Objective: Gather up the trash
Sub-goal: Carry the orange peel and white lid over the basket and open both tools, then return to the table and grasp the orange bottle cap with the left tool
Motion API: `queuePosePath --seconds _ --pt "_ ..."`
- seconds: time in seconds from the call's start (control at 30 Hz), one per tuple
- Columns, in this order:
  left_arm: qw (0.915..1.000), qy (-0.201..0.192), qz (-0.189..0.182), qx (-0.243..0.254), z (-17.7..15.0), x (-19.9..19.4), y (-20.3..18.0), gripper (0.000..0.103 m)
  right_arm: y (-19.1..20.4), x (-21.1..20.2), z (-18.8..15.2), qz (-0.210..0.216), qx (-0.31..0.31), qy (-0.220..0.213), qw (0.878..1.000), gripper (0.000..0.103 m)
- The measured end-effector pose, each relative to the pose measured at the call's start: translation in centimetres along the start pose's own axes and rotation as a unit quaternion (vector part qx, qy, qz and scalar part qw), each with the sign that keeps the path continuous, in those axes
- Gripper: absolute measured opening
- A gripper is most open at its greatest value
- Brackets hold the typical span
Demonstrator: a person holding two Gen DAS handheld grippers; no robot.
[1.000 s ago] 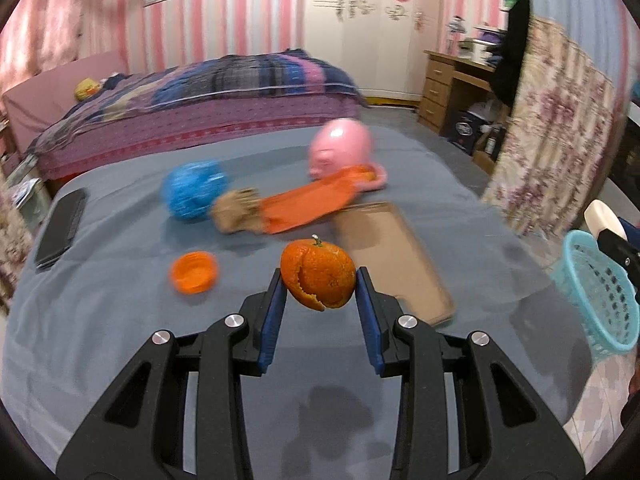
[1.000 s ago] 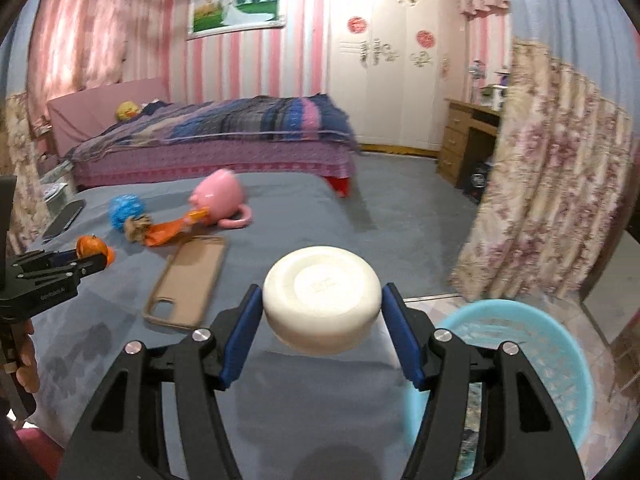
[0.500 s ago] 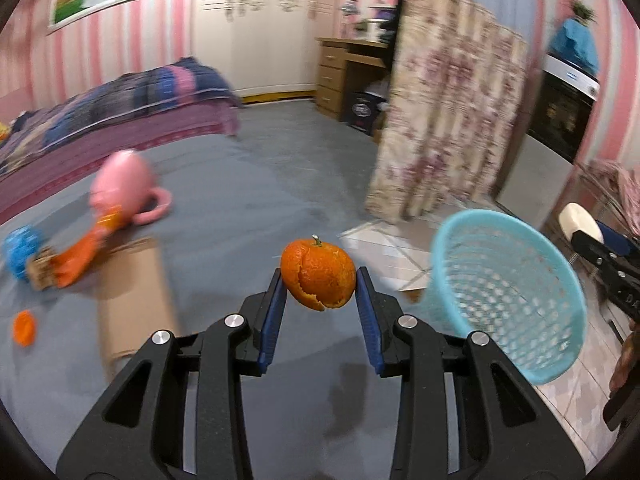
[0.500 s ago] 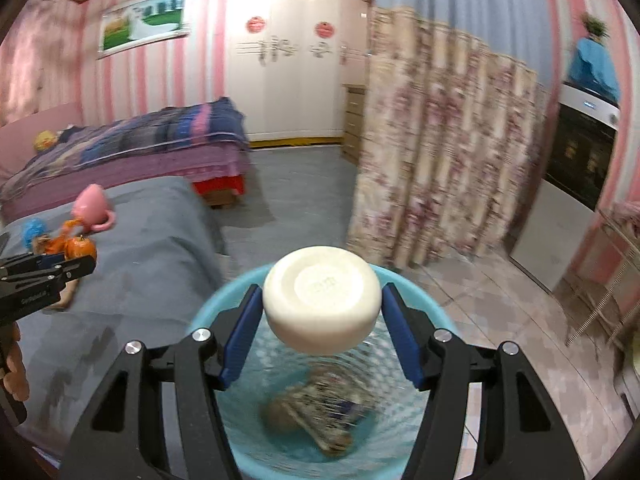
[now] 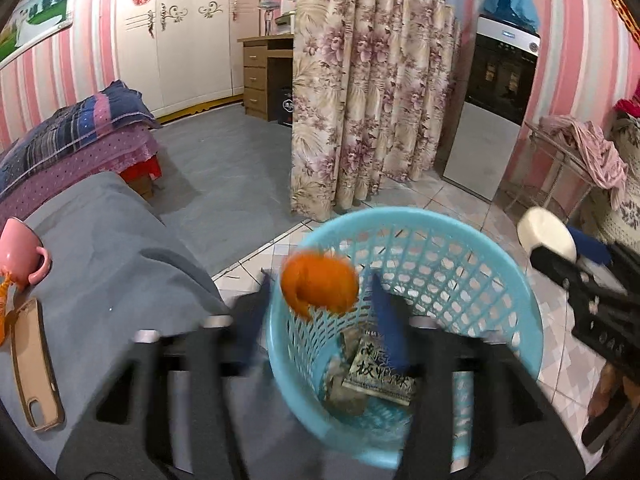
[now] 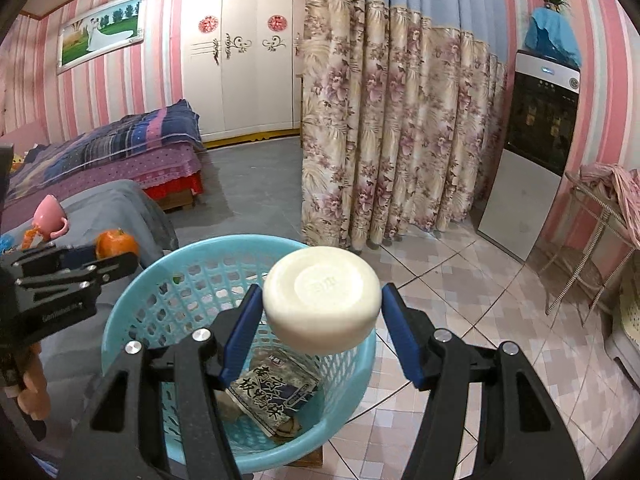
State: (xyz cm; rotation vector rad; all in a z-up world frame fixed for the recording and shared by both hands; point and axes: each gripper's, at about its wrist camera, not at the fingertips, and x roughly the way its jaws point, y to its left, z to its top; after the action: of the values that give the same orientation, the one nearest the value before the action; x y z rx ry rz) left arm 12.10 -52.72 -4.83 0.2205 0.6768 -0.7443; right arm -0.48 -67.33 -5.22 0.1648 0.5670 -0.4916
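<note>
A light blue mesh basket (image 5: 400,216) stands on the tiled floor beside the bed, with a printed packet (image 5: 380,372) and other scraps inside. My left gripper (image 5: 320,300) hovers over the basket's near rim. Its jaws are opening, and the blurred orange peel (image 5: 320,284) sits between the pads with a gap on each side. My right gripper (image 6: 320,308) is shut on a white round disc (image 6: 322,300) above the basket (image 6: 132,292). In the right wrist view the left gripper (image 6: 116,256) shows at the left with the orange peel (image 6: 116,243) at its tips.
The grey-covered bed (image 5: 120,272) at the left carries a pink mug (image 5: 20,248) and a tan phone case (image 5: 36,364). A floral curtain (image 5: 368,100) hangs behind the basket. A metal rack with clothes (image 6: 604,200) stands at the right.
Both grippers swung from the bed to over the blue basket. The left jaws have spread away from the orange peel. The right gripper still clamps the white disc.
</note>
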Motion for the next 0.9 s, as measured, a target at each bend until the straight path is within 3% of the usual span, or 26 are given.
queuePosePath --seconds 0.23,0.63,0.7,0.73,0.77,0.9 --pt "0.9993 -0.023 0.022 -0.018 0.8 -1.5 2.4 0.088 0.1 0.2 -0.4 0.001 0.004 0.001 1.0 0.061" --pt "0.9966 -0.024 0.072 -0.033 -1.6 -3.7 7.0 0.095 3.4 2.7 -0.8 0.008 0.005 0.02 1.0 0.061" --pt "0.9959 -0.025 0.077 -0.04 -1.8 -4.3 7.9 0.095 3.9 3.1 -0.7 0.013 0.008 0.023 1.0 0.068" --pt "0.9957 -0.027 0.079 -0.041 -1.9 -4.6 8.2 0.095 4.1 3.1 -0.7 0.015 0.01 0.019 1.0 0.08" --pt "0.9951 -0.029 0.084 -0.044 -2.1 -5.1 8.7 0.095 4.3 3.0 -0.7 0.013 0.01 0.013 1.0 0.085" --pt "0.9926 -0.038 0.097 -0.062 -2.8 -6.8 10.7 0.097 5.1 3.0 -0.7 -0.002 0.006 0.004 1.0 0.091"
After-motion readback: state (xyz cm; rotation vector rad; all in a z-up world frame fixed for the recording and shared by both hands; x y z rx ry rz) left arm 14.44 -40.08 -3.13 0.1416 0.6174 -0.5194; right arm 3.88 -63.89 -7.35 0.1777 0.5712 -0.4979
